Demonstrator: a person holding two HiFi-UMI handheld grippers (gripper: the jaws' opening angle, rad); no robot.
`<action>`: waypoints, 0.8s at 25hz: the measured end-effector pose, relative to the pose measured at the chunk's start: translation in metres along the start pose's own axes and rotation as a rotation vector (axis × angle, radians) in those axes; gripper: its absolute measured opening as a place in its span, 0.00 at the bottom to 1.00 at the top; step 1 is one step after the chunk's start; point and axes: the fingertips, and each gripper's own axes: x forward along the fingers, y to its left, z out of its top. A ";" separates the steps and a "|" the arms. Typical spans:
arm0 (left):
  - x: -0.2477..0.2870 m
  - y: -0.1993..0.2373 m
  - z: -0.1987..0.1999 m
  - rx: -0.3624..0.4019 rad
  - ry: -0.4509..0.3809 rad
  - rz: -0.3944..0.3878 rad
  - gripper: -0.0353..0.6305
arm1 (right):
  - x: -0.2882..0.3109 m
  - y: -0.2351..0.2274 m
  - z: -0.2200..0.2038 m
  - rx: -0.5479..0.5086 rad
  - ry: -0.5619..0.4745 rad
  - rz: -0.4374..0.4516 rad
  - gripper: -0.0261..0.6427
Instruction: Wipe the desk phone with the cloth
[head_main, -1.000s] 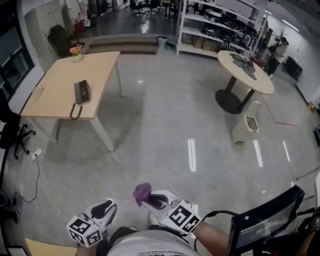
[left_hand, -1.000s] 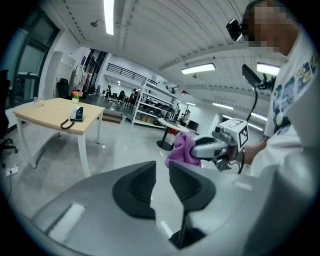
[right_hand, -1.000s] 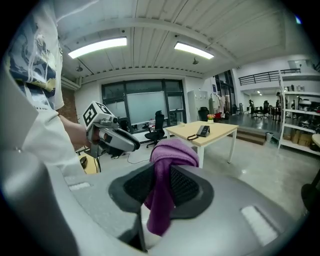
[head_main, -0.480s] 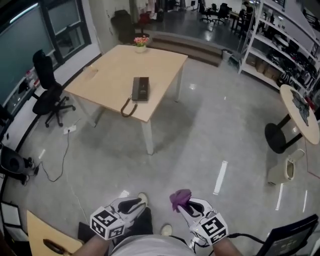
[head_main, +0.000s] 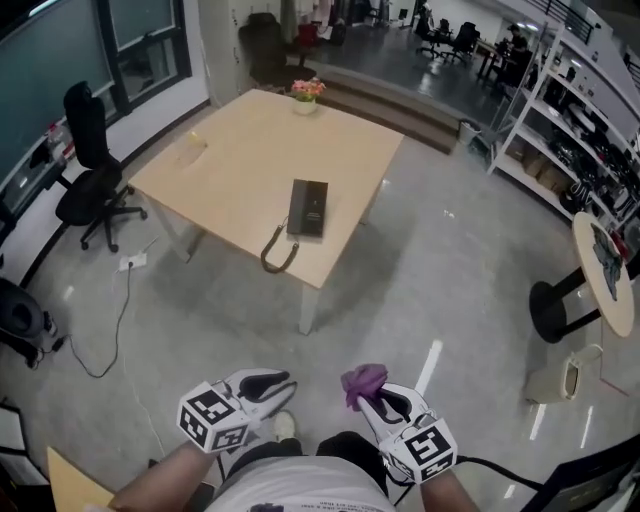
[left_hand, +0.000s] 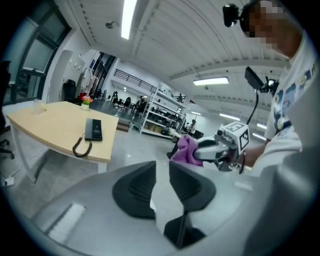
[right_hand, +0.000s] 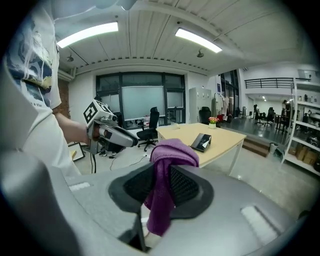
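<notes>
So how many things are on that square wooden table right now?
3: a desk phone near the front edge, a flower pot at the far corner, a small pale object near the left edge. None looks hidden.

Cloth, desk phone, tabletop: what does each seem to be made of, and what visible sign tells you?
Cloth: soft purple fabric, perhaps microfibre; it drapes in limp folds. Desk phone: probably dark matt plastic; smooth, rigid casing. Tabletop: pale wood or wood-look laminate; even tan surface, faint sheen.
</notes>
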 end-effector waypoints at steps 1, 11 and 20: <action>-0.001 0.011 0.006 -0.022 -0.016 0.001 0.19 | 0.008 -0.003 0.007 -0.004 -0.002 0.005 0.18; 0.021 0.106 0.040 -0.083 -0.065 0.115 0.17 | 0.076 -0.064 0.031 -0.044 0.017 0.086 0.18; 0.077 0.199 0.083 -0.119 -0.006 0.202 0.21 | 0.124 -0.154 0.053 -0.039 -0.015 0.134 0.18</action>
